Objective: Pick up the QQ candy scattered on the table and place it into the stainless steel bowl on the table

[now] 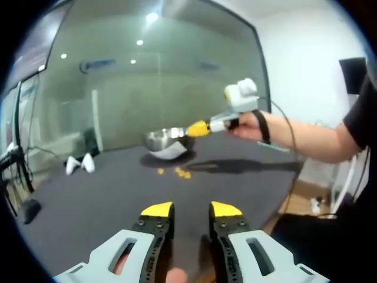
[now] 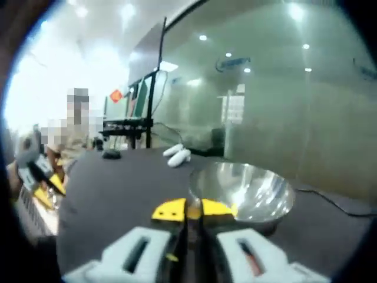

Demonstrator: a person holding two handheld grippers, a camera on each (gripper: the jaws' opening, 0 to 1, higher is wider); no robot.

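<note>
- Your right gripper (image 2: 186,211) is pinched on a QQ candy (image 2: 194,213), just short of the stainless steel bowl (image 2: 247,191); carry it past the rim before releasing.
- Left gripper (image 1: 191,211) hangs apart, idle; more candy (image 1: 182,173) lies ahead.

Candy pieces (image 1: 181,172) beyond left tool (image 1: 191,211): too small to count. Item pinched in right tool (image 2: 193,212): mostly hidden. Right gripper view blurred.
</note>
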